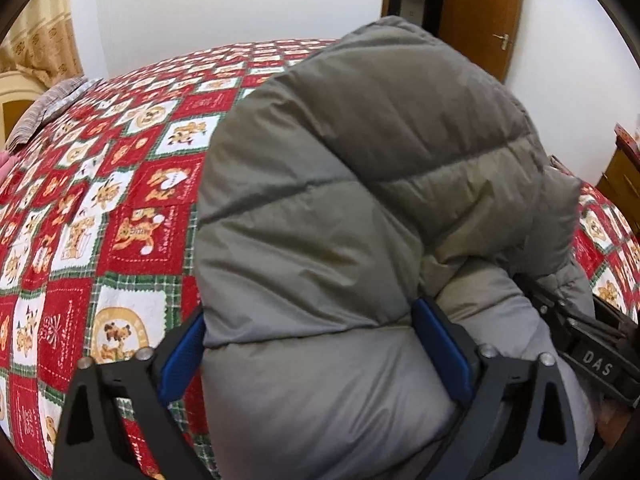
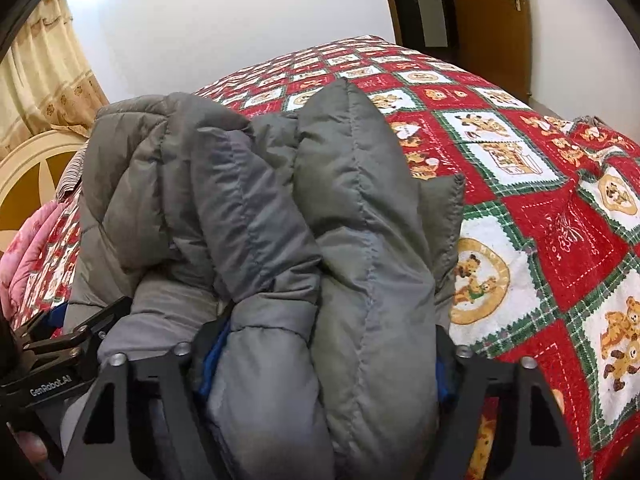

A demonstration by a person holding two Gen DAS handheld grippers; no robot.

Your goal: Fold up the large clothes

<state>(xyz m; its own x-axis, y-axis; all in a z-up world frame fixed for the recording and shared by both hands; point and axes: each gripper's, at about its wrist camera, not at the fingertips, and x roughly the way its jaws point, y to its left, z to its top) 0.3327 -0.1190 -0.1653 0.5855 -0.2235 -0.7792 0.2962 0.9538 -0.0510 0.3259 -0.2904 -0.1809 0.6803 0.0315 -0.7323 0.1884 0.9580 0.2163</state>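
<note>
A thick grey puffer jacket [image 1: 360, 160] is bunched up over a bed, its quilted panels rising in front of both cameras. My left gripper [image 1: 316, 356] has its jaws wide around a fat fold of it, and both blue pads [image 1: 440, 352] press into the fabric. My right gripper [image 2: 324, 364] clamps several stacked folds of the same jacket [image 2: 240, 200]; its pads are mostly buried in the cloth. The two grippers sit close side by side: the right one [image 1: 592, 344] shows at the left view's right edge, and the left one [image 2: 60, 352] at the right view's left edge.
The bed carries a red, white and green patchwork quilt [image 1: 120, 220] with bear motifs. A pink cloth [image 2: 24, 256] and a striped cloth [image 1: 52, 100] lie near the cream headboard [image 2: 24, 176]. Behind are a curtain [image 2: 44, 80], a wooden door [image 1: 480, 12] and a wooden cabinet [image 1: 622, 176].
</note>
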